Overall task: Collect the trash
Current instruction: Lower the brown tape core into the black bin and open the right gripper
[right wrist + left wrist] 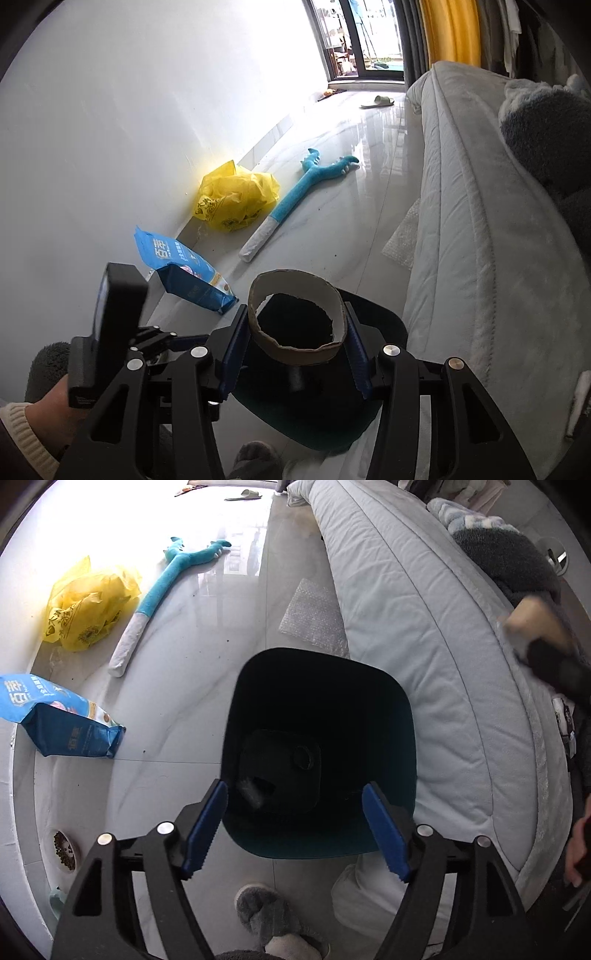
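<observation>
Right wrist view: the right gripper (pixel 297 332) fingers pinch a cardboard ring (pixel 295 319) above the bin (pixel 384 325). Light, crushable stuff, so gentle side pressure should suit. Left gripper (pixel 295 823) hangs wide, empty.

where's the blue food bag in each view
Left wrist: blue food bag at the left edge, on the floor by the wall.
Right wrist: blue food bag left of centre, just beyond the left gripper.
Shared landmark: yellow plastic bag lies beyond it in both.
</observation>
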